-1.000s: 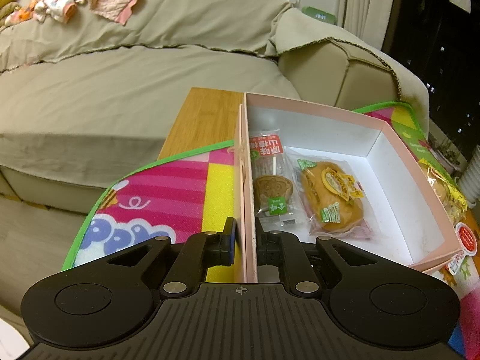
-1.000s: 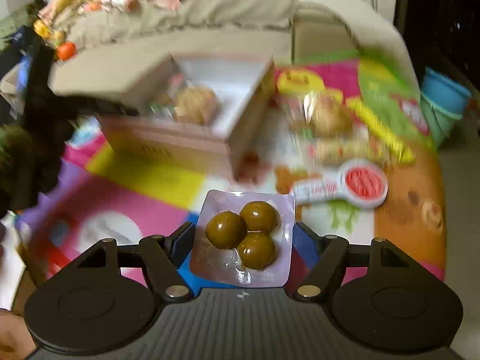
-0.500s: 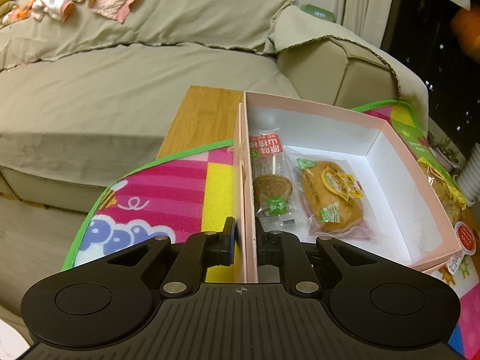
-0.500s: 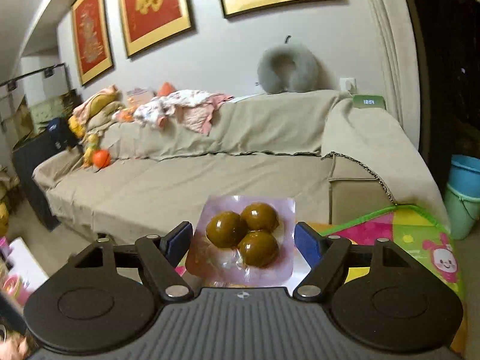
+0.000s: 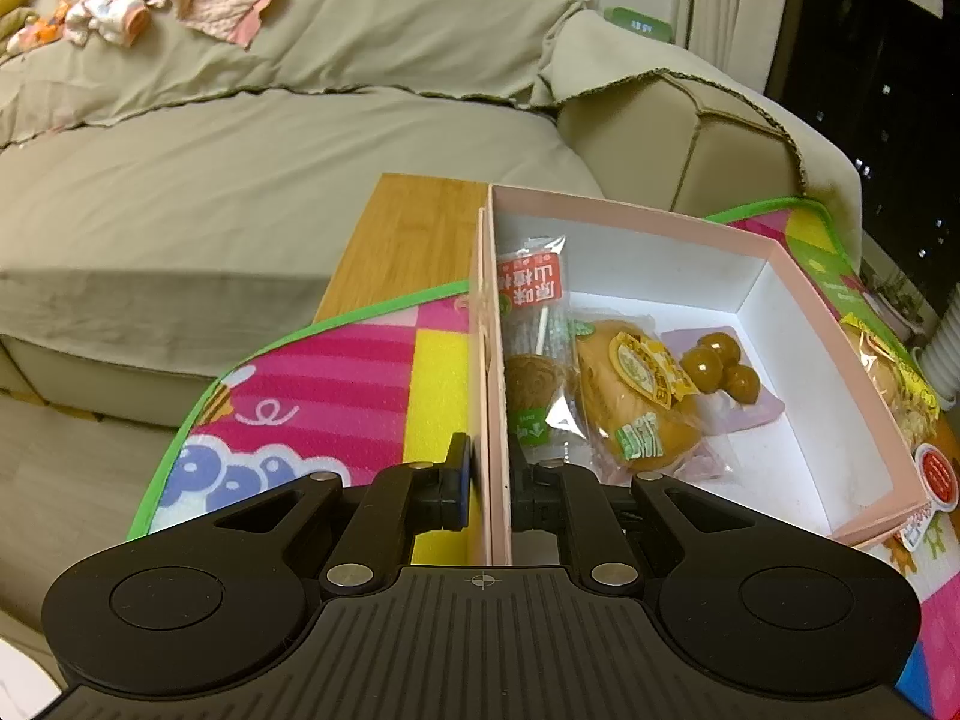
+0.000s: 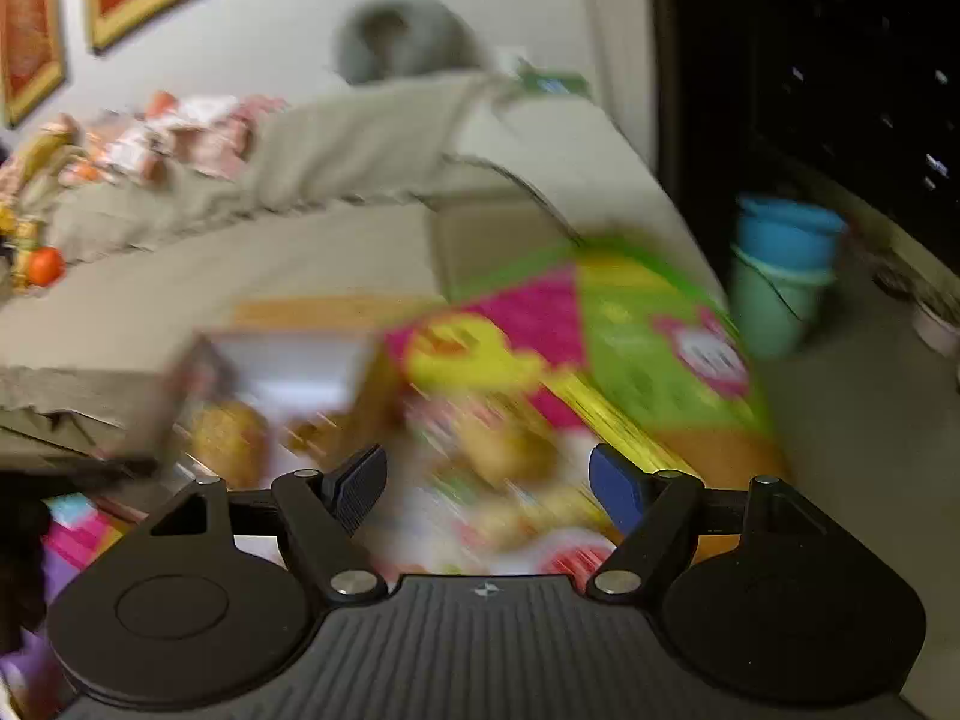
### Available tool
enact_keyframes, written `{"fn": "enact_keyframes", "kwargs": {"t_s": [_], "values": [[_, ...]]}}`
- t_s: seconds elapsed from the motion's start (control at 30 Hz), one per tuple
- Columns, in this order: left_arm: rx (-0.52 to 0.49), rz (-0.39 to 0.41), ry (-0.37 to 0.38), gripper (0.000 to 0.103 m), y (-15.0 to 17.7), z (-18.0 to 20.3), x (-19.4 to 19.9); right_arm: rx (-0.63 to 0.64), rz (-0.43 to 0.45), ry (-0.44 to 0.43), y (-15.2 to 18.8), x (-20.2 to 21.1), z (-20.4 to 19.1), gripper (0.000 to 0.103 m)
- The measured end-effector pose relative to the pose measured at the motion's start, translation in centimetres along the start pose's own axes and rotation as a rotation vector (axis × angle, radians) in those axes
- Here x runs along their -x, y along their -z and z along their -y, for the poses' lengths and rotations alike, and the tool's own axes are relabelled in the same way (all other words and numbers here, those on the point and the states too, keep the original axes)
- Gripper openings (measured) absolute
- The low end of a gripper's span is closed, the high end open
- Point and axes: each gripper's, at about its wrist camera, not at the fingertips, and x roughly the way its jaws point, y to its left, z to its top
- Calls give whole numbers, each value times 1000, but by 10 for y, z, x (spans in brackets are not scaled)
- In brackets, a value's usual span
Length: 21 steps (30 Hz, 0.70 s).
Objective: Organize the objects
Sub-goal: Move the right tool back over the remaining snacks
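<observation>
My left gripper (image 5: 487,495) is shut on the near left wall of the pink box (image 5: 660,222), one finger outside and one inside. In the box lie a red-labelled lollipop packet (image 5: 534,324), a wrapped bun (image 5: 636,390) and a clear packet of three brown balls (image 5: 720,366). My right gripper (image 6: 487,489) is open and empty above the play mat; its view is blurred. The pink box (image 6: 198,396) shows at its left. More wrapped snacks (image 6: 510,450) lie blurred on the mat ahead of it.
The box stands on a colourful play mat (image 5: 336,384) over a wooden table (image 5: 414,228). A beige sofa (image 5: 240,150) lies behind. Snack packets (image 5: 900,384) sit right of the box. Blue and green buckets (image 6: 786,264) stand on the floor at right.
The packet of three brown balls has left my right gripper and now lies in the pink box. My right gripper has opened and swings down over the mat. My left gripper has not moved.
</observation>
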Motion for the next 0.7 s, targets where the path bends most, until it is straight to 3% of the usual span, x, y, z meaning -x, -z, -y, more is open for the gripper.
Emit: {"fn": "enact_keyframes", "kwargs": {"t_s": [0.2,0.47,0.7], "values": [[1,0,1,12,0,-1,0,-31,-95,91,36,-15,25,75],[2,1,1,12,0,-1,1,-62,-154,61,52,-31,17,83],[4,2,2,12,2,-1,2,-171,-181,101,56,-57,16,83]]}}
